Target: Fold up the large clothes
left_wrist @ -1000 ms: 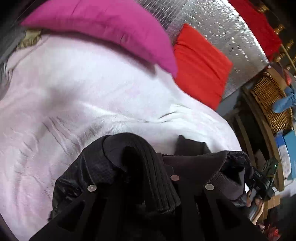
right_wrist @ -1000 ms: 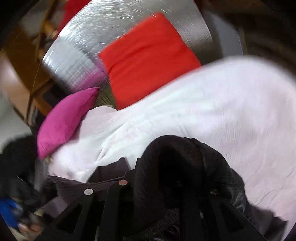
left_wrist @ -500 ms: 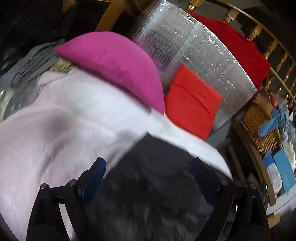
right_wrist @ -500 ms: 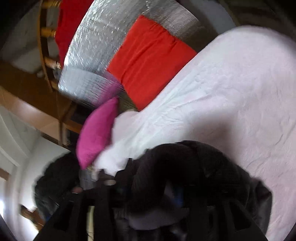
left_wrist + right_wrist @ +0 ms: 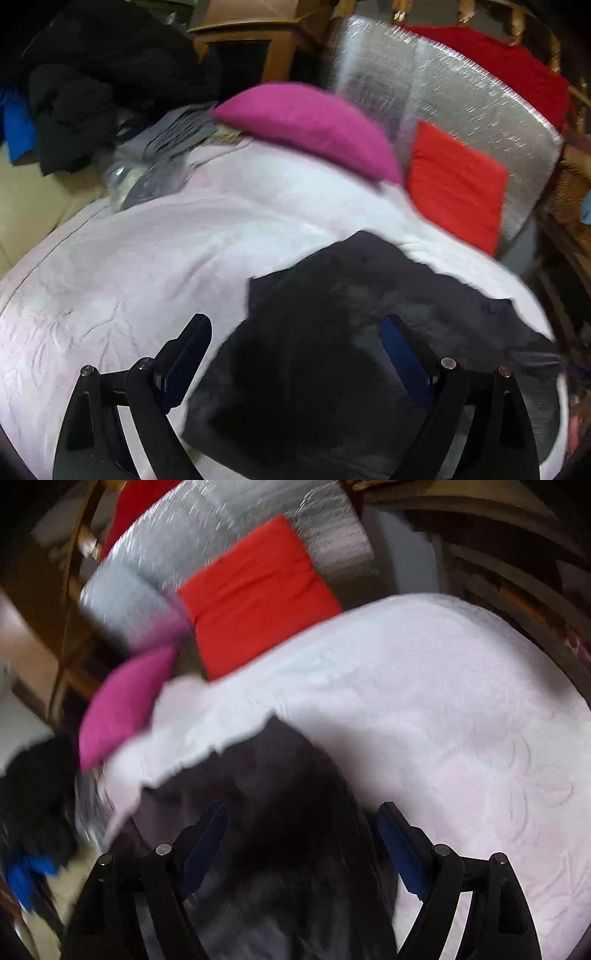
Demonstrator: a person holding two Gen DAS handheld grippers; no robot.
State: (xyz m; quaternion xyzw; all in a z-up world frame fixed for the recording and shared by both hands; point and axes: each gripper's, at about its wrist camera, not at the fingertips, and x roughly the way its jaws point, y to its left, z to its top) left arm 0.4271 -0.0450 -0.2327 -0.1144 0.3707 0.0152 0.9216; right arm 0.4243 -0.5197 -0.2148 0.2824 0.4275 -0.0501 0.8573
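Dark jacket (image 5: 332,350) lies lower centre on pale bed cover (image 5: 129,266), looks soft, bulky, floppy, best taken at hem/corners; left gripper (image 5: 295,350) & right gripper (image 5: 299,830) fingers just opened wide, holding nothing.

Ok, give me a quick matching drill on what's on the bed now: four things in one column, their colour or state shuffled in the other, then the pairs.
Things:
1. garment
2. pillow
3. cushion
4. left gripper

Colour or state:
A. red, leaning on the silver panel
B. open, jaws wide apart
C. dark, lying on the white bedspread
D. magenta, at the far edge of the bedspread

Pairs: 1-C, 2-D, 3-A, 4-B
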